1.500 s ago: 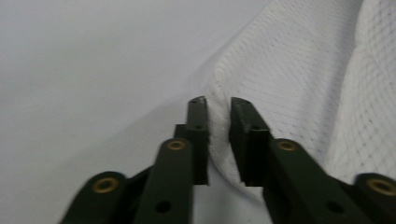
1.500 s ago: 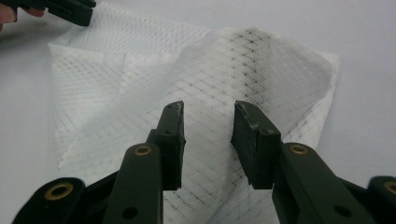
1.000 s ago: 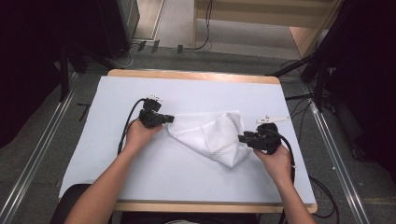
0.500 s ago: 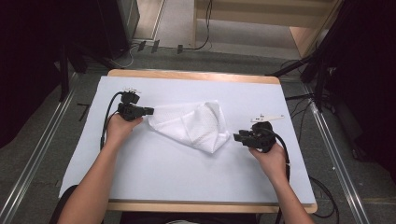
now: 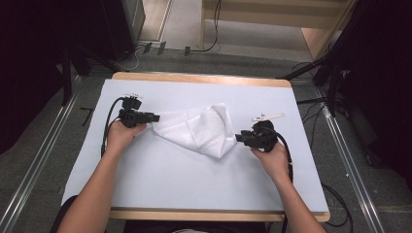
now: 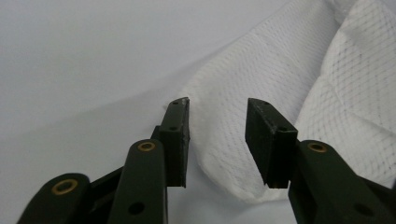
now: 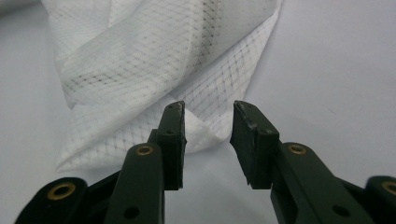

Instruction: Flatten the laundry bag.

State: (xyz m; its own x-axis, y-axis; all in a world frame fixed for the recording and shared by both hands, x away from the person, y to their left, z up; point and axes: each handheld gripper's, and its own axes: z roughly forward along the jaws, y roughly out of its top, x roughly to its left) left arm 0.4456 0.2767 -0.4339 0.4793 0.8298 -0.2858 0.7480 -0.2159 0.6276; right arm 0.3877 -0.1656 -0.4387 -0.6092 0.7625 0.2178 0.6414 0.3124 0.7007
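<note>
1. The counter [image 5: 160, 189] takes up most of the high view, covered in a pale sheet with a wooden edge showing at the far and near sides; grey floor and dark stands lie around it.
2. On it, right about the middle, lies the white cloth [image 5: 199, 128]; it's crumpled and folded over itself, a fine mesh pattern on its surface, one corner stretched out toward the left hand and a lower fold pointing toward the right hand.
3. The person's forearms come in from the bottom edge, one to each side of the cloth.
4. Left tool [image 6: 217, 135], seen at the cloth's left corner in the high view [image 5: 154, 118]; its jaws have just been opening, and now they stand apart with the cloth's corner lying between them on the counter, neither pad pressing on it.
5. Right tool [image 7: 208, 137], seen at the cloth's lower right tip in the high view [image 5: 239, 138]; jaws held about half apart, the cloth's folded tip just beyond and between the tips, nothing gripped.
6. A small white strip [image 5: 268, 116] lies on the counter just beyond the right tool; what it is, too small to tell.
</note>
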